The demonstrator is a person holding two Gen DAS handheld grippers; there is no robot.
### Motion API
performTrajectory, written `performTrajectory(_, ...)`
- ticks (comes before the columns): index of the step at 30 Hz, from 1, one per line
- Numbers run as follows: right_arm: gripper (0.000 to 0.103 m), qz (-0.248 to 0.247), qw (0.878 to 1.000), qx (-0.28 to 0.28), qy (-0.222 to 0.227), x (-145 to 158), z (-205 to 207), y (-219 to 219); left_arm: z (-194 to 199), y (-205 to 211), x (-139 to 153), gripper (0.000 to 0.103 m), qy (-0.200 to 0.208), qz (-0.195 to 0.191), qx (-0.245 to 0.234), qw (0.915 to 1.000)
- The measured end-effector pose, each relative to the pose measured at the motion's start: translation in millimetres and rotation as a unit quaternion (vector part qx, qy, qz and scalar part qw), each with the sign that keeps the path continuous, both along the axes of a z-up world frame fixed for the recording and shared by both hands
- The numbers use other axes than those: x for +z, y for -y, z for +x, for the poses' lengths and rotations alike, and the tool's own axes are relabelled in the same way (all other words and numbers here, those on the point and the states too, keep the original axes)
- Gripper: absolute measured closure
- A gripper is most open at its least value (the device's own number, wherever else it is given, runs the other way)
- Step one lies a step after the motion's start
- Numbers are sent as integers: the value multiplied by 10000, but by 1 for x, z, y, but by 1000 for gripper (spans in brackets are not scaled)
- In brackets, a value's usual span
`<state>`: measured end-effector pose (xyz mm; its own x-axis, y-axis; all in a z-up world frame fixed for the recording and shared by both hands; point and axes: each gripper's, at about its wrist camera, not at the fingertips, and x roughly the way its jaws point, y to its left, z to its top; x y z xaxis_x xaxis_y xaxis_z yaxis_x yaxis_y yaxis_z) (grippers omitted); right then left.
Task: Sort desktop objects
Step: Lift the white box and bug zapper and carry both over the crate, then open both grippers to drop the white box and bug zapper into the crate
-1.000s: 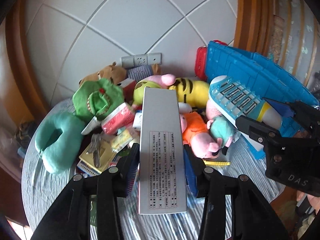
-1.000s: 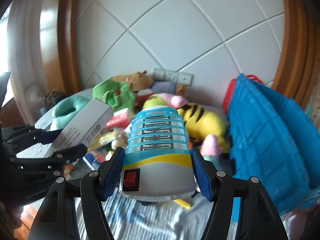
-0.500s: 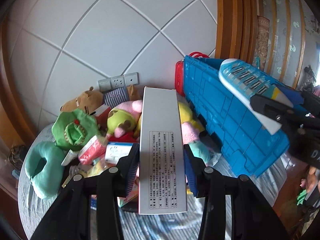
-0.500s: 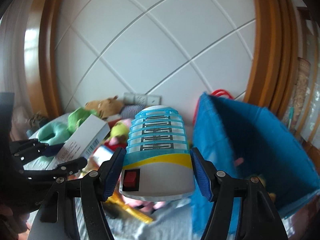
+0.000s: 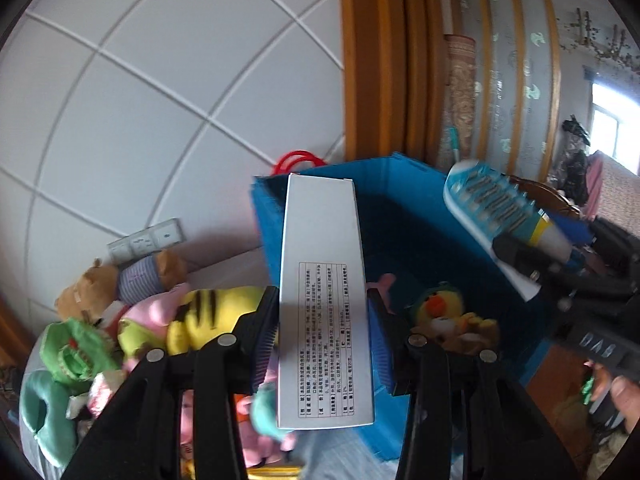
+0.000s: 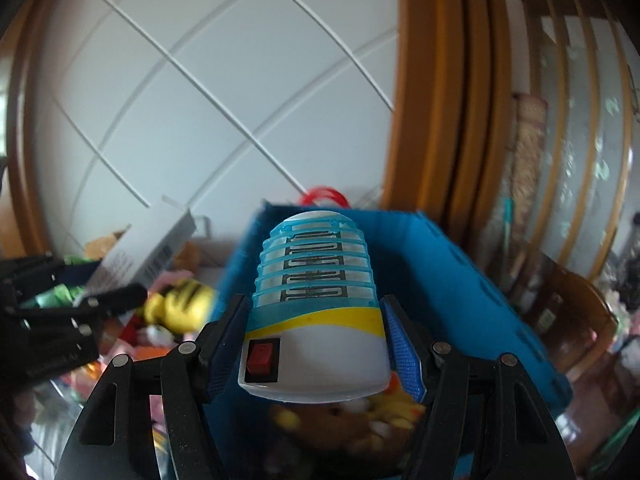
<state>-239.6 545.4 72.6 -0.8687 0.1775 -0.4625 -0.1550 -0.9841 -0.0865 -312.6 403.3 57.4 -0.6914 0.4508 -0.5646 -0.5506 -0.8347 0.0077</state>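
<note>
My left gripper (image 5: 324,336) is shut on a long white box (image 5: 324,280) with printed text, held over the near left rim of the blue bin (image 5: 404,216). My right gripper (image 6: 316,340) is shut on a blue, yellow and white mosquito lamp (image 6: 316,292) with a red switch, held above the blue bin (image 6: 472,280). Each gripper shows in the other's view: the lamp (image 5: 504,216) at the right, the white box (image 6: 144,252) at the left. Plush toys lie inside the bin, among them a yellow duck (image 5: 444,304).
A pile of plush toys lies on the table left of the bin: a yellow tiger (image 5: 212,312), a green frog (image 5: 72,348), a brown bear (image 5: 88,288), a teal neck pillow (image 5: 44,420). A wall socket (image 5: 148,240) and wooden door frame (image 5: 376,60) stand behind.
Both grippers have swung right with their loads, from over the toy pile to over the blue bin. The bin's inside with its plush toys has come into view.
</note>
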Motion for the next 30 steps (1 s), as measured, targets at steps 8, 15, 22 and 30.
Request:
performTrajectory(8,37,-133,9968,-253,749,-44,-23,-71,-19,-91,-27,61,740,-409,-383,9957)
performTrajectory(15,37,-213,9927,-311,1148,-72,-36,-107,-22,-129,-45,61,1070,-822,-452,9898)
performTrajectory(22,37,-233,9917,-306,1229,-79,-40,-115,-28,-132,-53,61,1133,-894,-370,9888)
performTrajectory(30,28,-223,9916,-392,1212,-77,-44,-119,-32,-130,-53,43,1100,-953,-281,9889)
